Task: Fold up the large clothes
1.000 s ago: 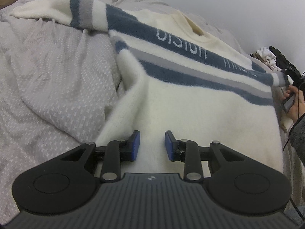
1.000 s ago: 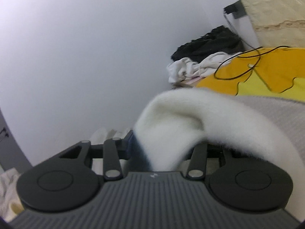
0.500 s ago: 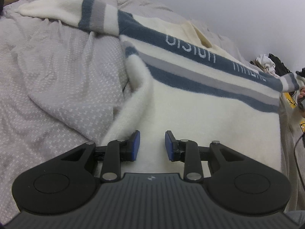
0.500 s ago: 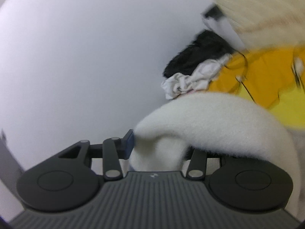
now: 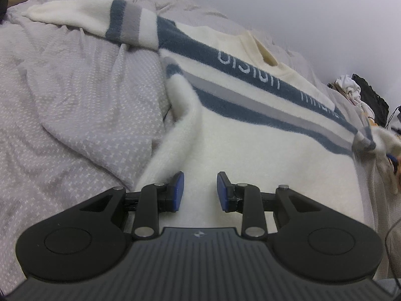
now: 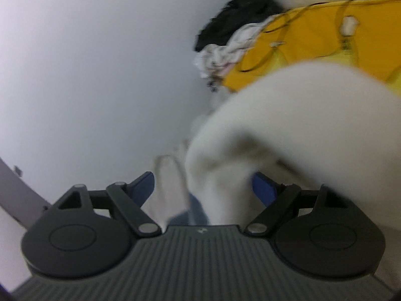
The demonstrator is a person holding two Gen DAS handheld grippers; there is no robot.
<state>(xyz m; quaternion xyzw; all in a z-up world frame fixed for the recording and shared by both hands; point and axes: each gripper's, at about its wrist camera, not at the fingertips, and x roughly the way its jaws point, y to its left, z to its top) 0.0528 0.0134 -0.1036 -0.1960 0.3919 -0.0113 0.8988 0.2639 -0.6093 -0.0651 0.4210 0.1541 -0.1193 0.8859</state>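
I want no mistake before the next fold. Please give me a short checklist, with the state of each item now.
1. Sweater body flat on the bed: ok.
2. Far sleeve spread out to the side: ok.
3. Near side edge smooth: not ok, it is rolled into a thick ridge.
4. Left gripper free: ok, jaws apart above the hem, nothing between them.
5. Right gripper let go of the other sleeve: not ok yet, jaws are opening but cloth is between them.
6. Where that sleeve will land: cannot tell, picture is blurred.
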